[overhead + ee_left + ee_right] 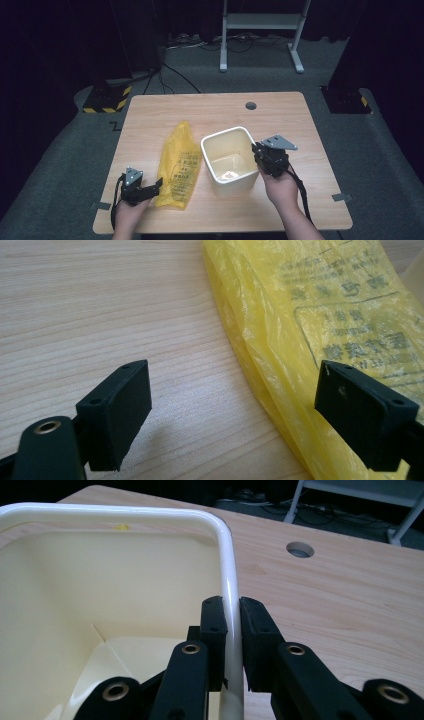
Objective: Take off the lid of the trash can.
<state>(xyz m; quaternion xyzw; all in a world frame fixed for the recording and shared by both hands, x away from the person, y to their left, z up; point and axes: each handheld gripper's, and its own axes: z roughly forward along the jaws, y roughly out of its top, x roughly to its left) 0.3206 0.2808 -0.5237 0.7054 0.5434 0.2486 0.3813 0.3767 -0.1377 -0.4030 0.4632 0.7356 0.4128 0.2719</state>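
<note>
While the cream plastic bin stands upright just right of centre in the high view, the right gripper sits at its right-hand rim; in the right gripper view the two black jaws straddle that rim, one inside the bin and one outside, closed onto the thin wall so the pads press it from both sides. At the lower left of the high view the left gripper rests low over the wooden table, its tips at the lower edge of the yellow plastic bag, which lies flat just left of the bin. Seen from the left gripper view, its jaws stand wide apart, holding nothing, with the bag's edge running between them and under the right-hand jaw.
</note>
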